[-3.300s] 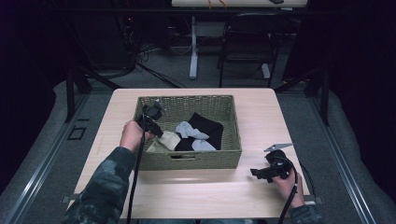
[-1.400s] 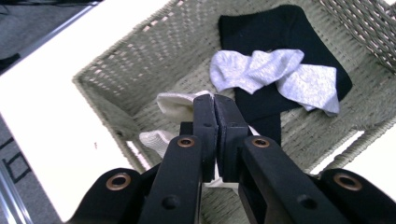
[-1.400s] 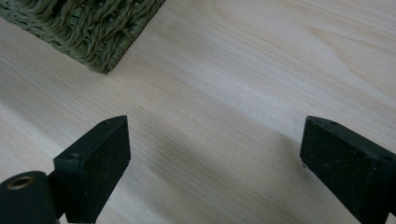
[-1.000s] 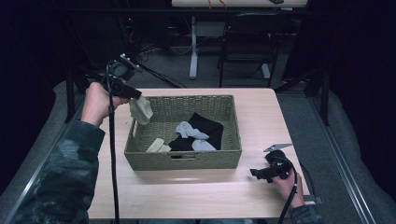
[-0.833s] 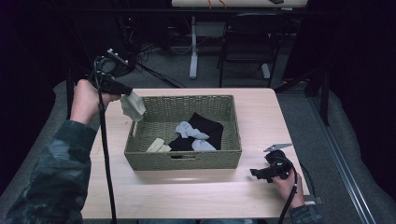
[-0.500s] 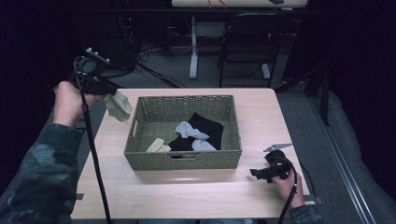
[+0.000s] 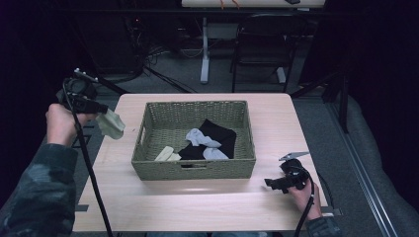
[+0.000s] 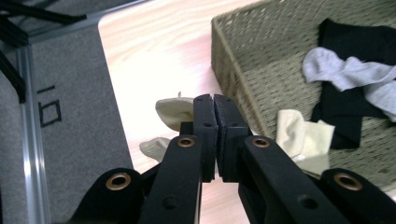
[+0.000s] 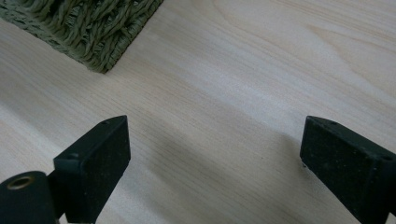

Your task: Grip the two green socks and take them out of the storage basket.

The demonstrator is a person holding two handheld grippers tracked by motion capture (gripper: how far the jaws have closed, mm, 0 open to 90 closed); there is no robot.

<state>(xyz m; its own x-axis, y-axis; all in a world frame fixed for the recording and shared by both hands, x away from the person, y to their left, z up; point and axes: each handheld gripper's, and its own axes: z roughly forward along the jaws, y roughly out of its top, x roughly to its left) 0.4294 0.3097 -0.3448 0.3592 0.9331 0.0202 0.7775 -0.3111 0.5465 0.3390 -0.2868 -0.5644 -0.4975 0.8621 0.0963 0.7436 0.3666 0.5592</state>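
Socks seem to be coming out of the basket (image 7: 193, 168) one at a time, and a cream sock (image 7: 111, 123) is the one in hand. The left hand-held gripper (image 7: 97, 107) pinches it, jaws pressed together on the cloth, and holds it in the air at the desk's (image 7: 197, 207) left edge, outside the basket's left wall. In the left gripper view the sock (image 8: 173, 112) bulges out to the left of the closed jaws, with bare desk and grey floor below it.

Another cream sock (image 7: 165, 154) lies in the basket's near-left corner, a black one (image 7: 217, 133) spreads across the middle, and grey socks (image 7: 200, 138) lie on top of it.

The right hand-held gripper (image 7: 271, 182) rests low at the desk's near-right, jaws spread wide with nothing between them; its own view has the basket's corner (image 9: 88, 28) just ahead.

My guess is the step is carrying this sock clear. Next it needs lowering onto the bare desk left of the basket, not past the edge, before the jaws part.
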